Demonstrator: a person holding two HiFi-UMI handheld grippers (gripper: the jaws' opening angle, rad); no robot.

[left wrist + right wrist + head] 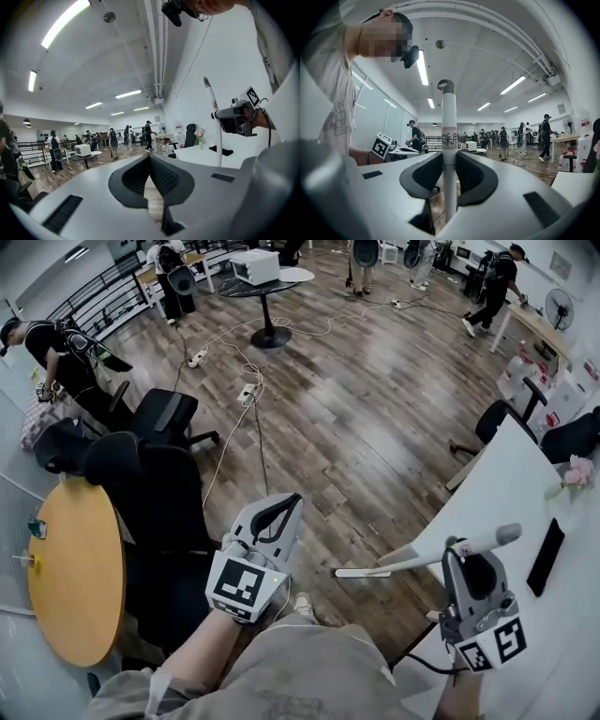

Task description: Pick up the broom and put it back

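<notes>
My right gripper (469,557) is shut on the white broom handle (412,563), which lies nearly level over the edge of the white table (506,493). In the right gripper view the handle (449,140) stands upright between the pads, with a hanging loop at its top end. No bristle head shows in any view. My left gripper (281,507) is held over the wooden floor to the left of the handle, shut and with nothing in it. Its pads (157,173) meet at the tips. From the left gripper view the handle (216,126) and the right gripper (236,117) appear at the right.
The white table carries a flat black object (546,557) and a pink flower (577,470). A round yellow table (75,577) and black office chairs (164,484) stand at the left. Cables and power strips (248,395) cross the floor. Several people stand far off.
</notes>
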